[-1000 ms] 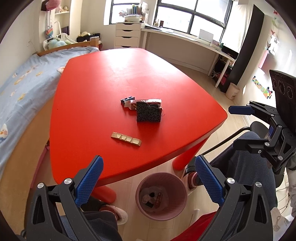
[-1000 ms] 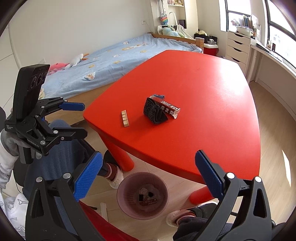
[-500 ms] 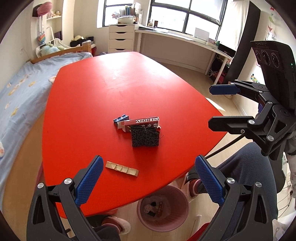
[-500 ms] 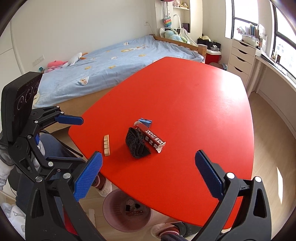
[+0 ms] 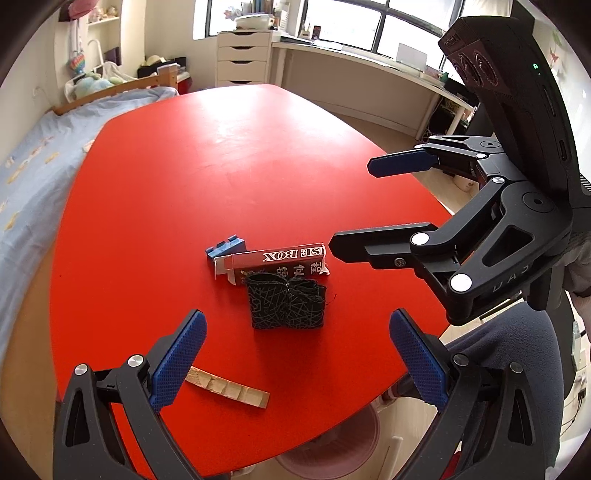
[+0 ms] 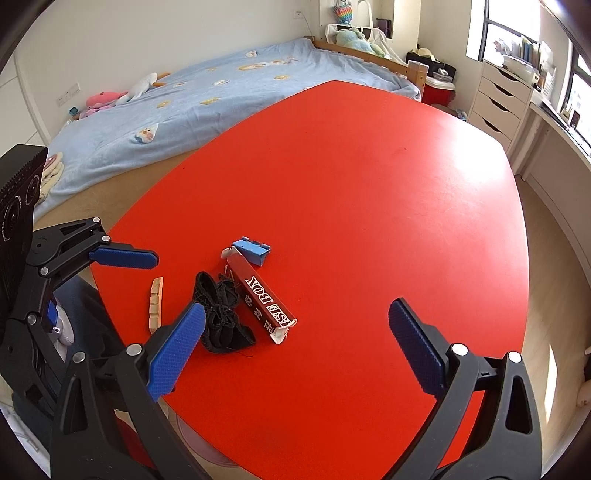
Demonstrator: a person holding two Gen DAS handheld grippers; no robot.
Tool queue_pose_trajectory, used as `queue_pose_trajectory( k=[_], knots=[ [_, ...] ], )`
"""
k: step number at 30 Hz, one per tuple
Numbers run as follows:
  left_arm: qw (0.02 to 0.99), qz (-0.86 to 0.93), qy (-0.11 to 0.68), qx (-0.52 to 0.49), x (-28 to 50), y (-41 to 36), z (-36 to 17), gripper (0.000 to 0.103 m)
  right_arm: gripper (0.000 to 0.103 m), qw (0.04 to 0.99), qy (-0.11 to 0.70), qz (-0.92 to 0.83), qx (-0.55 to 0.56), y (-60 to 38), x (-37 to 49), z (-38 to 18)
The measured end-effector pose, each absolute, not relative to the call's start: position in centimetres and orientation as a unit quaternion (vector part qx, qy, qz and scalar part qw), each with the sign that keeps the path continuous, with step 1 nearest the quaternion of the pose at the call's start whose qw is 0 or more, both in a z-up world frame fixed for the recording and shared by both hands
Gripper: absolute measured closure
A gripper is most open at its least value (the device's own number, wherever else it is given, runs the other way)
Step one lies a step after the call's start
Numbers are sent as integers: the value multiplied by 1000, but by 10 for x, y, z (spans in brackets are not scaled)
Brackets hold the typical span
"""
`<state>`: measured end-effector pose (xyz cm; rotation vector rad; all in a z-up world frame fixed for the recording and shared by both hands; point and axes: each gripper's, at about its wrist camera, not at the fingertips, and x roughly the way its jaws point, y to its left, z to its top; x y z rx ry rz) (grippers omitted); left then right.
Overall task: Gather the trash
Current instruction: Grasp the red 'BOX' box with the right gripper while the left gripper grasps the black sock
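Trash (dark red box (image 5: 275, 258), black cloth (image 5: 286, 302)) on red table (image 5: 221, 155); bedroom; both grippers' fingers (image 5: 177, 356) wide apart, empty.

Daylit bedroom: red table (image 6: 369, 184), blue-quilted bed (image 6: 221, 85), white drawers (image 5: 242, 59) (perhaps a desk (image 5: 369, 66) alongside) under dark-framed windows (image 5: 369, 18).

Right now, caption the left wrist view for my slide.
Open left gripper above black cloth, box and wooden strip on red table.

Left gripper (image 5: 295, 363), right gripper (image 6: 295, 347): black frames, blue textured pads, silver screws.
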<state>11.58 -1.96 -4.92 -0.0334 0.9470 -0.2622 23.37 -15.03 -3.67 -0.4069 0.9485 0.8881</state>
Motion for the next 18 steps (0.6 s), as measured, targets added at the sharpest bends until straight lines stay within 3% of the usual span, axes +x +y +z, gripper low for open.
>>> queue_pose_trajectory(
  k=[9,16,18],
  knots=[
    [880,-118,460,-17,122,-23,-70,8,28,746,456,443,-200,-138,249,-62],
    [882,-111,457,-16,124,-23,-75,8,40,724,467,465,-205,-133,249,-74],
    [883,-109,455,-13,125,-23,-76,12,44,720,469,468,-205,-133,248,-77]
  ],
)
